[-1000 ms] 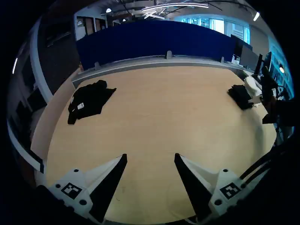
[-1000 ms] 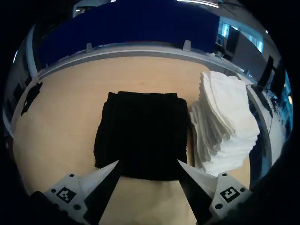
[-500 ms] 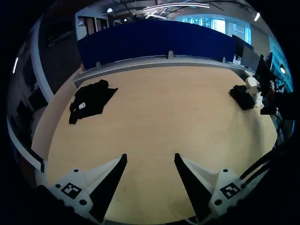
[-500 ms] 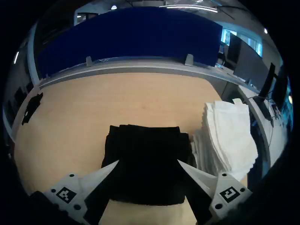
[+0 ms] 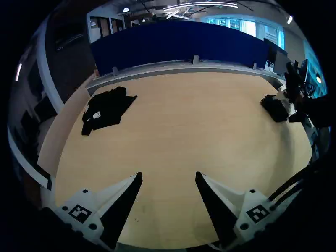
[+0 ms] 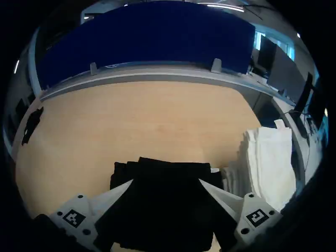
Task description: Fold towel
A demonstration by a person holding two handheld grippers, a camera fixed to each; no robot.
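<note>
From where I stood I counted two grippers, each with two pale fingers and each finger carrying one square black-and-white marker point(image 5: 80, 213), so four markers in all; they were coded patterns and spelled no words. The left gripper point(image 5: 168, 173) hung above bare wood near the front edge of the light wooden table point(image 5: 189, 122), its fingers spread and gripping nothing. The right gripper point(image 6: 166, 181) was likewise released, its fingers parted over the one stack of folded black towels point(image 6: 164, 210) at the table's right end, with the stack lying beneath and between them; I could not count its layers. Just beside that stack, to its right, stood one pile of white towels point(image 6: 269, 168), many layers deep and too fine to number. One crumpled black towel point(image 5: 105, 111) lay unfolded at the far left of the table, well apart from both stacks; a single small white label point(image 5: 96, 114) showed on it, too small to read. One long blue partition point(image 5: 180, 44) ran along the table's far edge; dark monitors point(image 6: 281, 69) stood off to the right, and I could make out nothing on them.
</note>
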